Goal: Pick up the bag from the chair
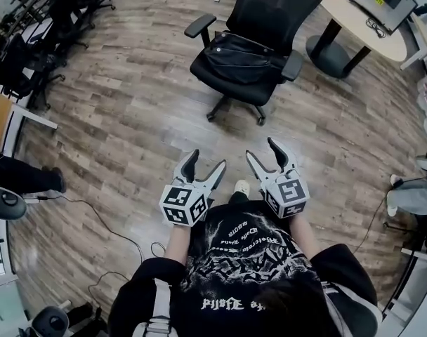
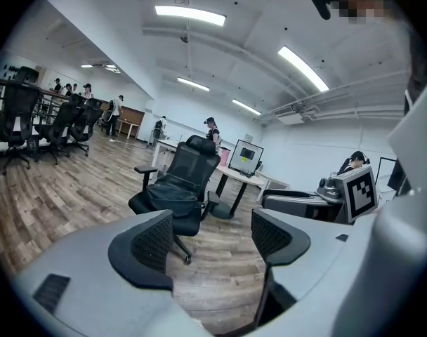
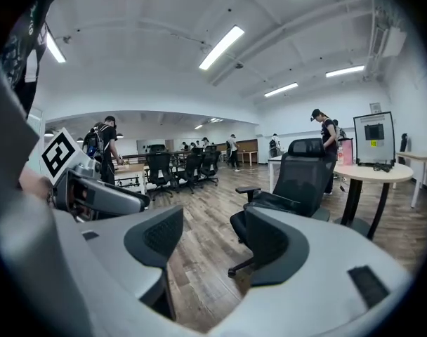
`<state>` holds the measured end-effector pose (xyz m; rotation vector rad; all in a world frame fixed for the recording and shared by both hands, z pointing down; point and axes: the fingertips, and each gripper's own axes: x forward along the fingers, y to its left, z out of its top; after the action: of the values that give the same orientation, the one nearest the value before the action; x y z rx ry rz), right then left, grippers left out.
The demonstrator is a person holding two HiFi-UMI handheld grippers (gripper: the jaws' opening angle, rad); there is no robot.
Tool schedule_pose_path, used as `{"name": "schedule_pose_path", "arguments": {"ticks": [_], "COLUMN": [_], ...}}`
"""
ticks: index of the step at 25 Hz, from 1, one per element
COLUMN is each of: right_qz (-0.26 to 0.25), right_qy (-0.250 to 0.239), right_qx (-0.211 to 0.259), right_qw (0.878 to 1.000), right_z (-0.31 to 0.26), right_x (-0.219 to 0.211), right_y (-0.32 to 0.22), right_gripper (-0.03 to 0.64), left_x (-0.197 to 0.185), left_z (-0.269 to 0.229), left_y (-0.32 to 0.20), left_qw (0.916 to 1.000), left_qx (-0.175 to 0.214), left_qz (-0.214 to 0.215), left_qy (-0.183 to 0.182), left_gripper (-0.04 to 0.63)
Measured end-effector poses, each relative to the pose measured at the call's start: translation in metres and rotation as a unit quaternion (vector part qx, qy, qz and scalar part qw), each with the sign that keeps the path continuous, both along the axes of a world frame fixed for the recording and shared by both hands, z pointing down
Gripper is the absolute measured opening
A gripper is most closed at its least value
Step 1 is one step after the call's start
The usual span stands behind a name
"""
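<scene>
the soft black bag (image 1: pixel 238 56) lies on the seat of the black mesh office chair with wheels (image 1: pixel 273 5). it sits at the back edge of the seat, leaning on the backrest, between the two armrests. the chair stands on the brown wood floor (image 1: pixel 129 111), near the round white table (image 1: pixel 354 27).

the left gripper (image 1: pixel 206 161) is held low in front of the person, well apart from the chair. its jaws stand wide apart and only floor shows between them. the right gripper (image 1: pixel 263 151) is just beside it. its jaws are wide apart too, with nothing in them. both point toward the chair. the bag is not yet touched, so i think the task is just at its start.

what could go wrong? the chair has wheels, so a push on the bag may make it roll or spin away. the bag looks floppy, so a grip on a loose fold may slip. the bag may also sag and catch on an armrest when it goes up.
</scene>
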<state>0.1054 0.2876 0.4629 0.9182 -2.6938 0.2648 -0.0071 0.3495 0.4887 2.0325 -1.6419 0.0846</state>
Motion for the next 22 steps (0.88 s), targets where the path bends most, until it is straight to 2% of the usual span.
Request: {"name": "schedule_pose_path", "arguments": {"ticks": [6,11,22], "right_qz": [0.002,-0.024,-0.015], "right_qy": [-0.013,-0.002,-0.016], "right_qx": [-0.019,-0.035,-0.061], "right_qw": [1.000,0.999,0.998], "right_z": [0.007,0.016,0.034], "right_x": [0.026,0.040,0.052], "right_y": [-0.067,-0.101,-0.120], "right_gripper": [0.293,0.292,0.291], "left_x": [0.019,0.036,0.053], "left_z": [0.002,0.007,0.022], "left_y": [-0.066,-0.106,-0.131], "left_qw": [0.9999,0.9999,0.9993], "left_qx": [0.001,-0.008,-0.035], "left_qz": [-0.008,-0.014,0.000], "left_qy": [-0.007,-0.001,-0.010], "left_gripper": [0.356,0.356,0.357]}}
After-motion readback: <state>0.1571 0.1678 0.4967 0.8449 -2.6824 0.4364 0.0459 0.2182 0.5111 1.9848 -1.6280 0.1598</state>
